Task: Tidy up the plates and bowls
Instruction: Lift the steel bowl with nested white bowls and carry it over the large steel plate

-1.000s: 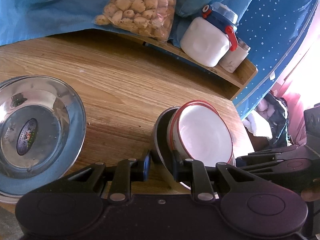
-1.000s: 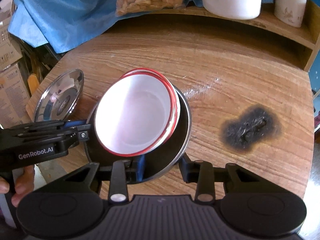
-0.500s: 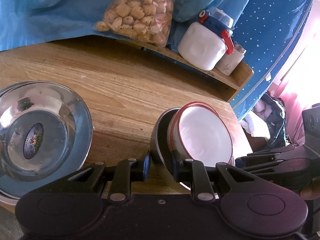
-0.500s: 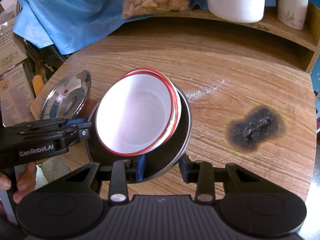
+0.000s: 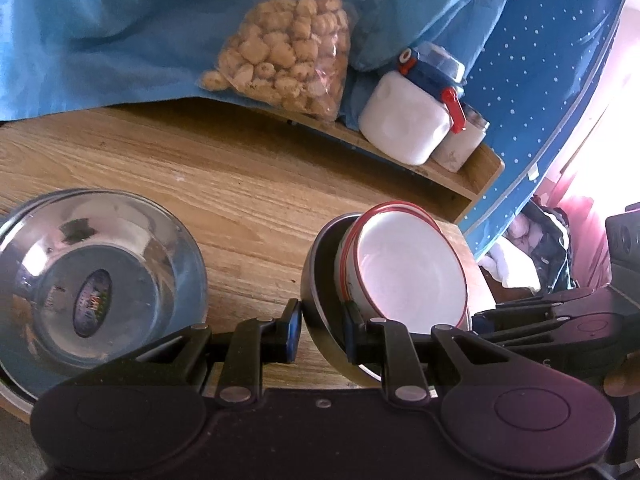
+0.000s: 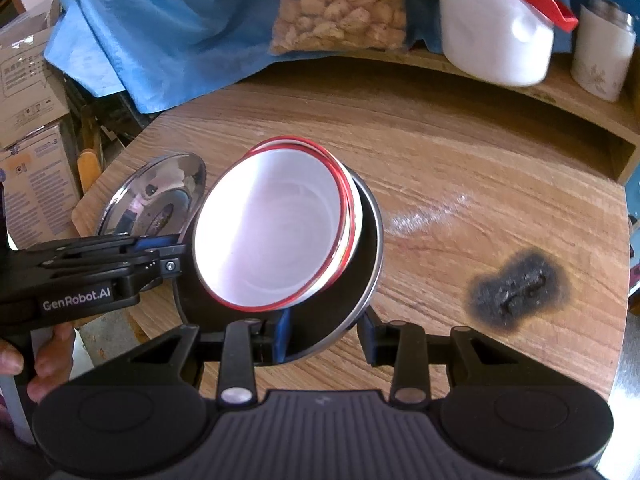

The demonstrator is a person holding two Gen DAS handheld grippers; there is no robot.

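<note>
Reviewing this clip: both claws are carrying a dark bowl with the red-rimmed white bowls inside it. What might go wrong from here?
1. The red-rimmed white bowls sit tilted and loose inside the dark metal bowl; more tilt might slide them out.
2. The left claw and right claw pinch only the dark bowl's rim, so uneven motion might twist it free.
3. The shiny steel bowl sits at the table's edge; a nudge might topple it.

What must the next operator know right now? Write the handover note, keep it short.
Left gripper: shut on the dark bowl's rim.
Right gripper: shut on the same rim, another spot.
Two red-rimmed white bowls sit nested in it, stack tilted; steel dish lies on the table.
Done: bowls nested. Left: set the stack down, perhaps in the steel dish.
</note>
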